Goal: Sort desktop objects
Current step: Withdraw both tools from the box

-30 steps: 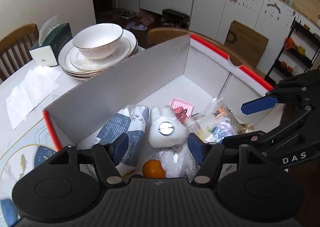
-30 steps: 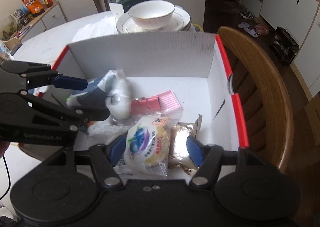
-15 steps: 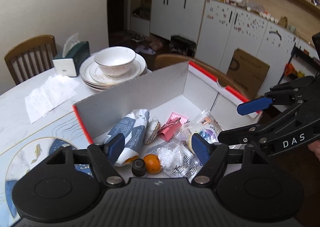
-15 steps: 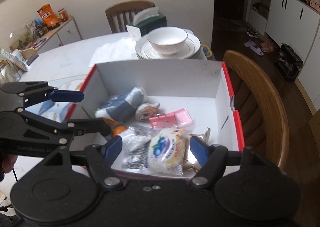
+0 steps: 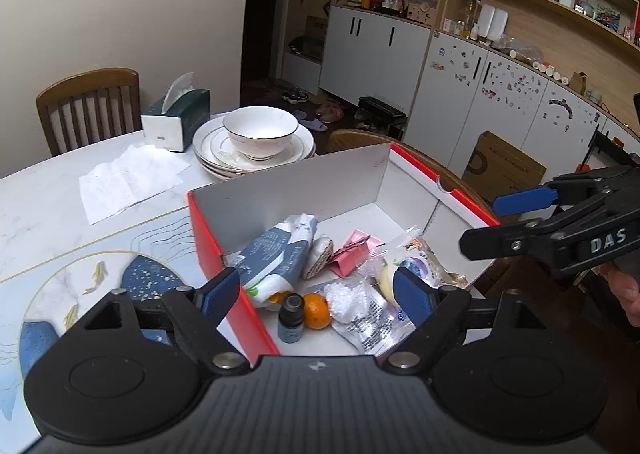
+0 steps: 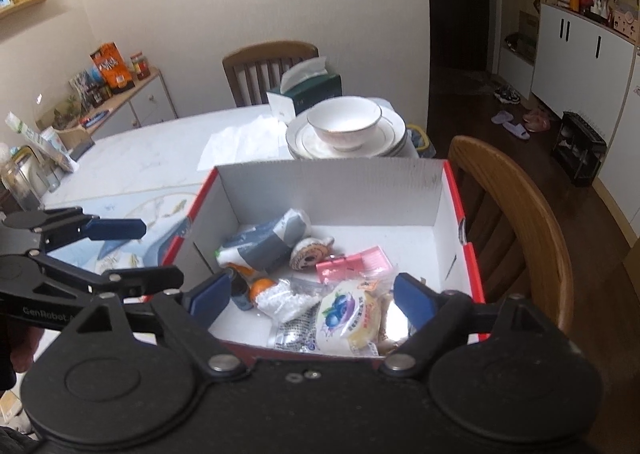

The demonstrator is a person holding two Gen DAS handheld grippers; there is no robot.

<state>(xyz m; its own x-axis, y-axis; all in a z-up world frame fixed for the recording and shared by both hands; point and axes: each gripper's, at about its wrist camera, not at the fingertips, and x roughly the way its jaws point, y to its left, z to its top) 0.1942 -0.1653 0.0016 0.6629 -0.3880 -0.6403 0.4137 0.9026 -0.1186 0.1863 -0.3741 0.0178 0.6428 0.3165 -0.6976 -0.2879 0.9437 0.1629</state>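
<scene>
Both grippers wide and empty above the sorted box

Nearest, the left gripper (image 5: 316,294) and right gripper (image 6: 310,298) hover unloaded; below, the red-edged box (image 6: 464,213) holds the orange (image 5: 317,310), bottle (image 5: 289,318) and snack packets (image 6: 348,314); farther, bowl (image 5: 260,131). Lifting straight clear seems best.

Colours as I read them around the box (image 5: 288,189): its walls white inside, red outside and along the rim; within it a blue-grey and white pack (image 5: 276,258), an orange fruit (image 5: 317,310), a pink packet (image 5: 354,254), a white wrapper with a blueberry print (image 6: 352,318); behind it a white, gold-rimmed bowl (image 5: 260,131); my gripper pads (image 5: 220,290) blue.
</scene>
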